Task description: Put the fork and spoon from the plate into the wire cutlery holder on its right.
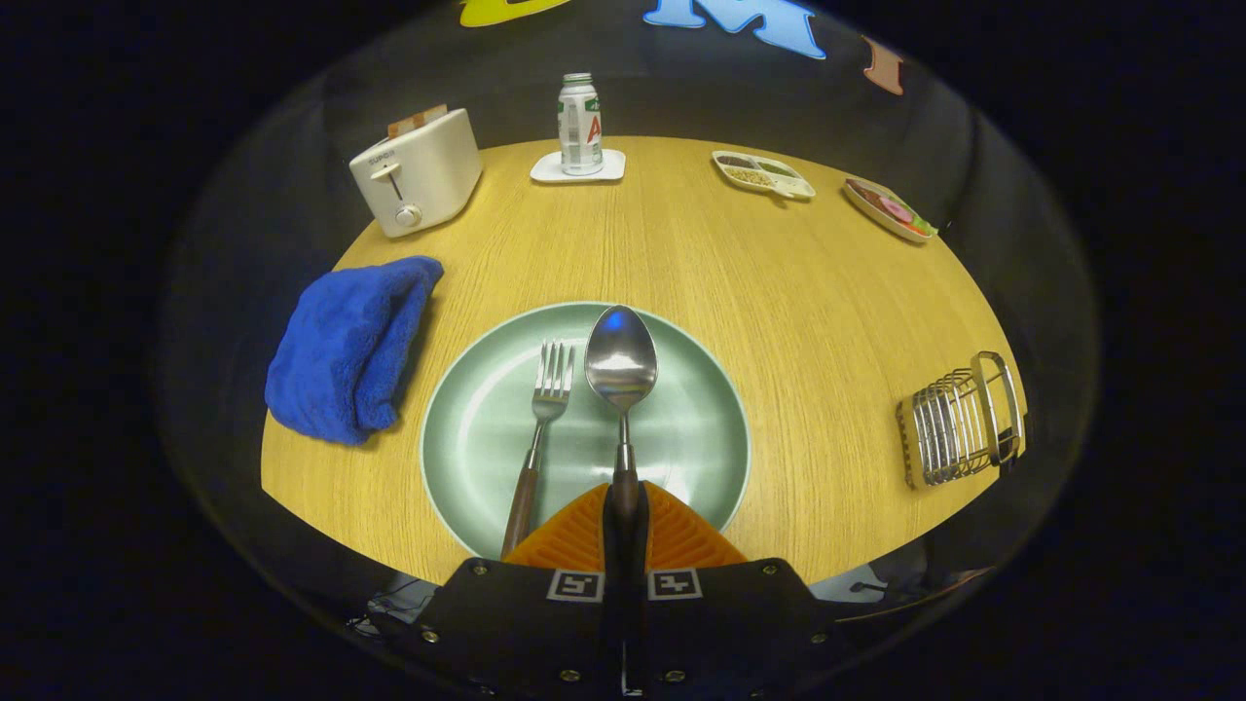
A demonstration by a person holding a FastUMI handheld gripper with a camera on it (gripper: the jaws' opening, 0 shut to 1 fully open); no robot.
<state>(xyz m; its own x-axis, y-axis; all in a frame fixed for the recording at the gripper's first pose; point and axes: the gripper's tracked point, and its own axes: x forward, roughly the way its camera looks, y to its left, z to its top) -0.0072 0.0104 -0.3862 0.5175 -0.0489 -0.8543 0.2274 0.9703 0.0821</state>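
- Gripper view: I see my gripper [624, 506] clenched on the handle of the spoon [621, 368], one finger pressing on each side with hardly any gap between them.
- The spoon runs straight ahead from the fingers, with its bowl over the middle of the green plate [701, 428], reaching toward the plate's far rim.
- The fork [541, 428] lies on the plate just left of the spoon, about parallel to it, tines pointing away from me and its dark handle crossing the plate's near rim beside the left finger.
- The plate sits on a wooden table [779, 292].
- The wire cutlery holder [962, 419] stands well to the right of the plate, near the table's edge, apart from both utensils.
- Left of the plate, near it, lies a folded blue towel [346, 346].
- Beyond the plate at the far side: a white toaster [419, 170] to the left, a bottle [580, 125] on a white coaster [576, 167] about straight ahead, and two small trays of food [764, 174] [888, 208] to the right.
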